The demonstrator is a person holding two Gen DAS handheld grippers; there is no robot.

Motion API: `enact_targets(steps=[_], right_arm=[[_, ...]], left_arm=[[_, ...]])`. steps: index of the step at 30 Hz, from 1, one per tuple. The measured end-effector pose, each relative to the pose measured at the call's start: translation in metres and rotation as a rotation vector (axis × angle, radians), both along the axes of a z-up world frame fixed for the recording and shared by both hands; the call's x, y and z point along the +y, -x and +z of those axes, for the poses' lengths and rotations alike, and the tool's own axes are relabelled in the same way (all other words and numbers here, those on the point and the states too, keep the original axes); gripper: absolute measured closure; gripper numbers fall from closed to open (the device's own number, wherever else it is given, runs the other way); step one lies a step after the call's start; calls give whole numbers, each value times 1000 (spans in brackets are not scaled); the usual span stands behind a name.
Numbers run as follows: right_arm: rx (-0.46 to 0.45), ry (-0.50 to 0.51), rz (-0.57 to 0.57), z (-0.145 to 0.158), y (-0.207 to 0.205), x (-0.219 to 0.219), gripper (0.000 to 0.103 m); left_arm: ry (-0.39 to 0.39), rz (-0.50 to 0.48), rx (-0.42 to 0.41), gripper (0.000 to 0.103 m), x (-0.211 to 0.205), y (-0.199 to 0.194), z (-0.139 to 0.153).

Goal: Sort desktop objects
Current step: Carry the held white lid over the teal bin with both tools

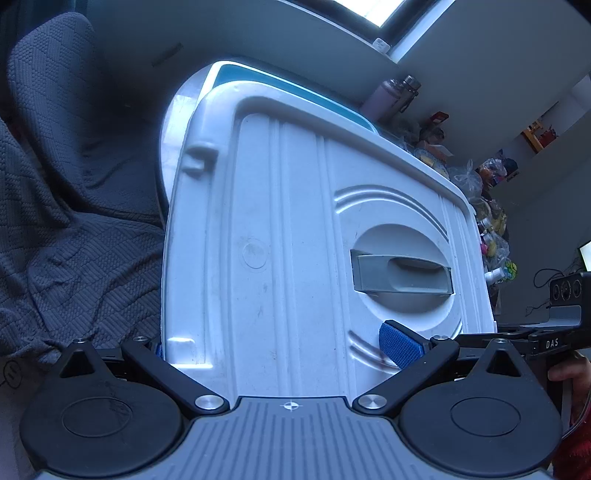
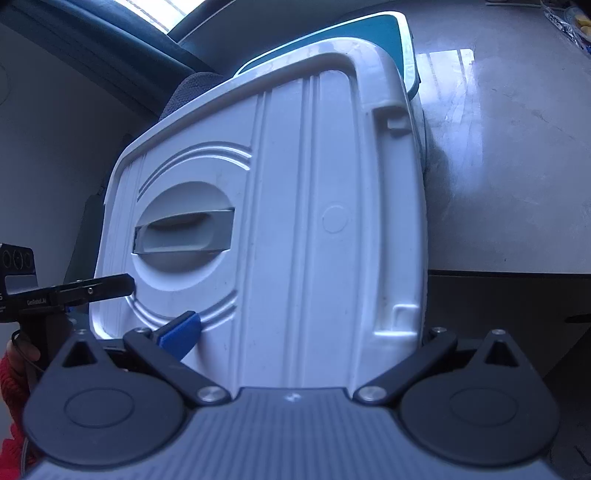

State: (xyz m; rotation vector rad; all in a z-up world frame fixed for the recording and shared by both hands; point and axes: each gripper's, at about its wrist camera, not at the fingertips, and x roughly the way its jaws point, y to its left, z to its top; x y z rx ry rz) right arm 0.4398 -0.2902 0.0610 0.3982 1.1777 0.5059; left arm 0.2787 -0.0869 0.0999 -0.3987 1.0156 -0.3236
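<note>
Left wrist view, lid: a large white plastic lid fills the frame, tilted up on edge, its ribbed top facing the camera.
Left wrist view, handle: a grey handle sits in a round recess on the right side of the lid.
Left wrist view, box: a teal box shows as a strip behind the lid's upper edge.
Left wrist view, left claw: spread wide, one finger at each side of the lid's lower part; a blue pad lies against the lid face. Whether it is pinching the lid cannot be told.
Left wrist view, surroundings: a dark grey blanket to the left; a shelf with clutter to the right.
Right wrist view, lid: the same lid, handle now on the left, teal box behind the top.
Right wrist view, right claw: fingers spread wide across the lid's lower edge, blue pad against the face; a firm grip cannot be told.
Right wrist view, table: a grey table lies to the right, the box resting on it.
Right wrist view, other claw: the left claw's black finger reaches the lid's left edge.
</note>
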Motion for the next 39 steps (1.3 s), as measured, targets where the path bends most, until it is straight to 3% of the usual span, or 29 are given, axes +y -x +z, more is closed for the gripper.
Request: enact_targets(steps=[8,14,18,39], right_arm=[[-2,-3,11,-1,-5,14,0],[0,-3,22,25,-7,40,0],[7,5,28,26,-16,59,0],[3,-7,-8,41,-20,73,0]], left_arm=[[-4,20,-2,0,-3,-27,3],[-6,33,-5,0,-5,-42,4],[3,45,3,0,-4,-49,3],[0,23,1,0,9,-132,22]])
